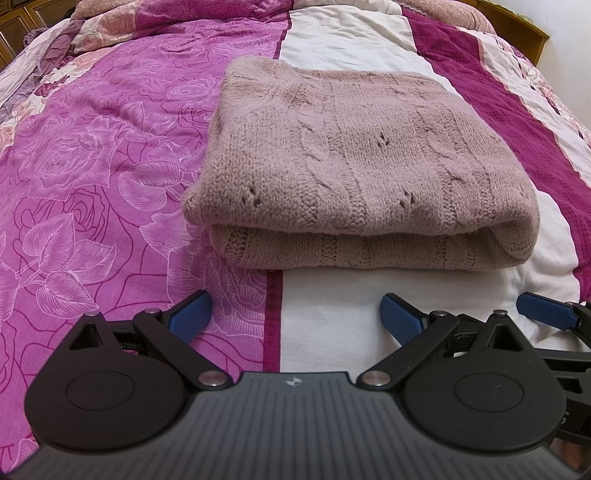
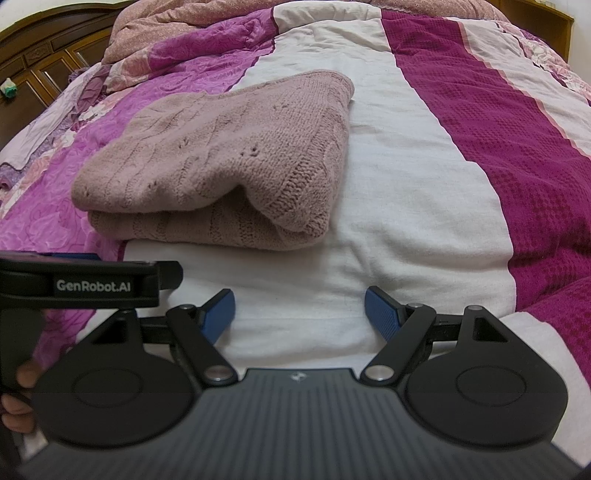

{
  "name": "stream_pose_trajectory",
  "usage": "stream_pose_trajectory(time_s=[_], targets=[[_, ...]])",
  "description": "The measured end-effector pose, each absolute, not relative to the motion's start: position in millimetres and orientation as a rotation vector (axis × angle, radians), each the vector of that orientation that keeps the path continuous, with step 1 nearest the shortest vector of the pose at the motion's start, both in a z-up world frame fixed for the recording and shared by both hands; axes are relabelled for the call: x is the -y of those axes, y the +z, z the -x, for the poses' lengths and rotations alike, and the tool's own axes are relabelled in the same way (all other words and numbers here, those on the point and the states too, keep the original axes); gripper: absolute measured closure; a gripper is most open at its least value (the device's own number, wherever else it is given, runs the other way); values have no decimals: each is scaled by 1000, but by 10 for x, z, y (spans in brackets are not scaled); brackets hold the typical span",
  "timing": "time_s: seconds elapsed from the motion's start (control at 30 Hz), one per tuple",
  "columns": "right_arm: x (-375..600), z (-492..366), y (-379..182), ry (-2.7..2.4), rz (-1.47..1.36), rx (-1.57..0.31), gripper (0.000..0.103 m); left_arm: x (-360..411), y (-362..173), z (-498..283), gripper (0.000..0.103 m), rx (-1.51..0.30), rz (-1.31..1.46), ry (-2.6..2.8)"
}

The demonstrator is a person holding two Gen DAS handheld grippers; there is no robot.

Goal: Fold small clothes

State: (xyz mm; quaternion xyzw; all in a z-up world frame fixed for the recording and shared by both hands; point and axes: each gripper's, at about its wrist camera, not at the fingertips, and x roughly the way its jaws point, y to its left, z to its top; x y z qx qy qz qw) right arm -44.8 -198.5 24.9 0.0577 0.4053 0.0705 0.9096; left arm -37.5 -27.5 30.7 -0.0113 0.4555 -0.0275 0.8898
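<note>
A dusty-pink knitted sweater (image 1: 354,166) lies folded in a thick rectangle on the bed; it also shows in the right wrist view (image 2: 221,155), with its near right corner layer drooping. My left gripper (image 1: 295,321) is open and empty, just short of the sweater's near folded edge. My right gripper (image 2: 299,314) is open and empty, over the white stripe to the near right of the sweater. One blue fingertip (image 1: 546,314) of the right gripper shows at the right of the left wrist view. The left gripper's body (image 2: 81,284) shows at the left of the right wrist view.
The bed is covered by a striped bedspread (image 1: 92,166): pink rose print, a white band (image 2: 406,203) and a magenta waffle band (image 2: 498,129). A bunched floral quilt (image 2: 192,33) lies at the far end. A wooden headboard (image 2: 44,62) stands at the far left.
</note>
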Motion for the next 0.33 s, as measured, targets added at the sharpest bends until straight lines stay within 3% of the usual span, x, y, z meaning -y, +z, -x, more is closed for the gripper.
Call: stream_pose_trajectory(time_s=[0.33], targets=[[1978, 448, 243, 144, -116, -836, 23, 277, 309, 378, 2, -948, 23, -56]])
